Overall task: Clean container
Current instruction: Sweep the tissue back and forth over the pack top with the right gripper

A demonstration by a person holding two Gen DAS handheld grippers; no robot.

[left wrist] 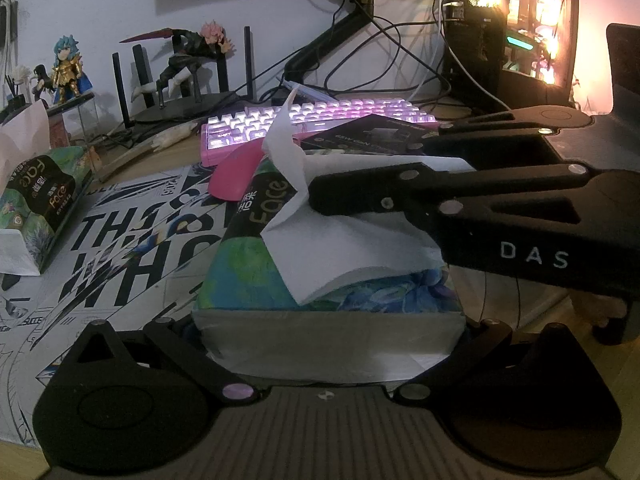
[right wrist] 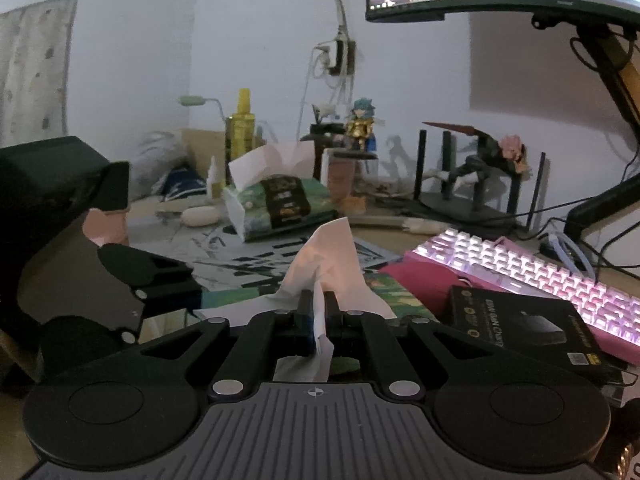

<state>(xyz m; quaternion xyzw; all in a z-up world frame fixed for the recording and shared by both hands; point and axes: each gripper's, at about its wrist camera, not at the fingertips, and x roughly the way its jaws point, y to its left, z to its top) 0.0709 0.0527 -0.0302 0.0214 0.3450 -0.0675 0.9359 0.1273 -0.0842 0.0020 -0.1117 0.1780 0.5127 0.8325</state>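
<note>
A green floral tissue pack [left wrist: 256, 272] lies right in front of my left gripper [left wrist: 328, 332], whose fingers are spread wide on either side of the pack's near end; whether they touch it is hidden. My right gripper [right wrist: 319, 300] is shut on a white tissue [right wrist: 328, 256] that sticks up out of the pack [right wrist: 384, 288]. In the left wrist view the right gripper [left wrist: 316, 192] comes in from the right and pinches that tissue [left wrist: 288, 148] above the pack. The left gripper [right wrist: 168, 280] shows at the left of the right wrist view.
A second tissue pack [left wrist: 36, 200] lies at the left. A lit pink keyboard [left wrist: 320, 120], a black charger box [right wrist: 520, 328], figurines [left wrist: 68, 68], a router [left wrist: 180, 96], a monitor arm [left wrist: 332, 40] and a glowing PC case [left wrist: 520, 20] crowd the desk. A printed desk mat [left wrist: 120, 240] lies underneath.
</note>
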